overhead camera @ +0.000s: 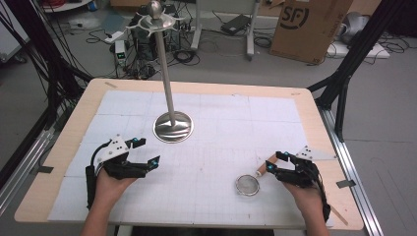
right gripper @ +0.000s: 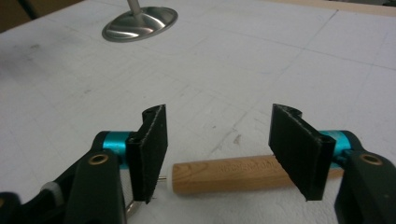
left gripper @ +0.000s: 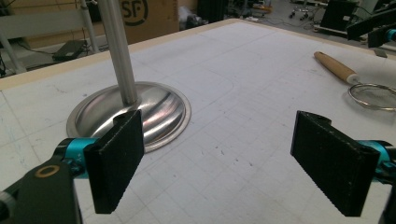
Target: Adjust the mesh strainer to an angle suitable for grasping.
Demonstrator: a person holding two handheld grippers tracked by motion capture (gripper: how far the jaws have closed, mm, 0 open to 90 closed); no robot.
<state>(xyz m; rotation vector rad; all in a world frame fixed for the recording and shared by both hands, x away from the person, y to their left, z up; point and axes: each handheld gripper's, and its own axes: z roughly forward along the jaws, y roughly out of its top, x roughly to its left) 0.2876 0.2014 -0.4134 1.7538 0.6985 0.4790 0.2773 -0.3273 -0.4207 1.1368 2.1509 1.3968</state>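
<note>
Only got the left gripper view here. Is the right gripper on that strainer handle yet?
Observer: Not gripping. In the right gripper view the wooden handle lies between the open fingers, with gaps on both sides.
Operator: What tops the steel pole?
Observer: The high view shows a ring of hook arms under a ball knob.
Operator: Anything hung there?
Observer: Nothing visible; the strainer lies flat on the table.

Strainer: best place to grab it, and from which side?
Grip the wooden handle, not the mesh bowl. The strainer lies flat on the table, so come from above with the right tongs, jaws either side of the handle. They already straddle it, open; the round, straight handle suits flat pads.
</note>
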